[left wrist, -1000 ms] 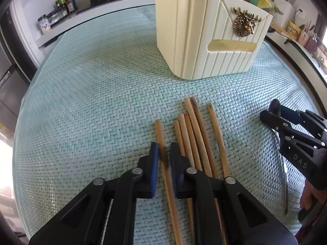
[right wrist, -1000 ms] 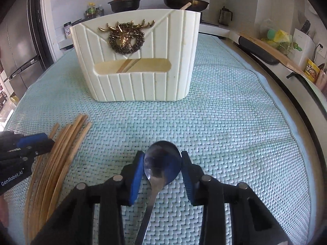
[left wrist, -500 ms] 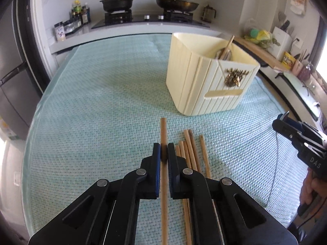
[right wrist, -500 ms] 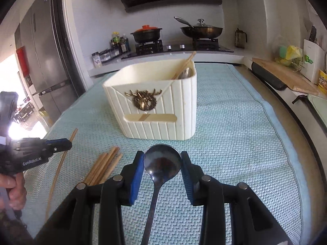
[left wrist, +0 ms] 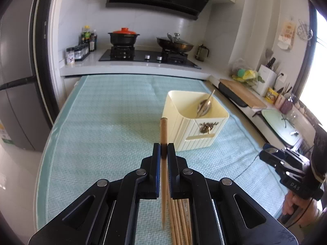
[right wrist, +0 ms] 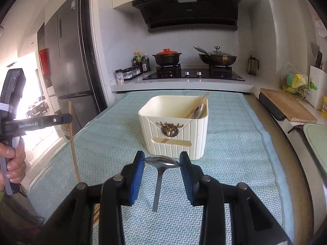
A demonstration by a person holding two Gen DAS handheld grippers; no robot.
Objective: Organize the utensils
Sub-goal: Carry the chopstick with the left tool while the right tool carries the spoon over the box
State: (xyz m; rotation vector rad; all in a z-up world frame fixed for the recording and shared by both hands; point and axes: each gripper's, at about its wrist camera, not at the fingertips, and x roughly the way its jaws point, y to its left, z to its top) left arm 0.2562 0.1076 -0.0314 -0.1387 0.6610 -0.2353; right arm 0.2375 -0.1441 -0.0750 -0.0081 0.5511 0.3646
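My left gripper [left wrist: 163,150] is shut on one wooden chopstick [left wrist: 163,130], held up above the mat with its top end pointing at the cream utensil holder [left wrist: 194,130]. Several more chopsticks [left wrist: 179,220] lie on the mat below it. My right gripper [right wrist: 162,160] is shut on the bowl of a metal spoon [right wrist: 161,162], whose handle hangs down toward the mat. The cream holder [right wrist: 175,126], with a brass deer emblem on its front, stands just beyond the spoon. A spoon and a chopstick lean in its right corner. The left gripper [right wrist: 63,118] with its chopstick [right wrist: 72,143] shows at far left.
A pale green woven mat [right wrist: 235,143] covers the table. Behind it a counter carries a hob with a red-lidded pot [right wrist: 166,58] and a lidded wok [right wrist: 217,58]. A cutting board [right wrist: 286,106] and a sink area lie along the right edge. A fridge [right wrist: 67,51] stands at left.
Both grippers have risen well above the mat, each carrying its utensil. The left one lifted a chopstick off the pile, and the holder's open top has come into view.
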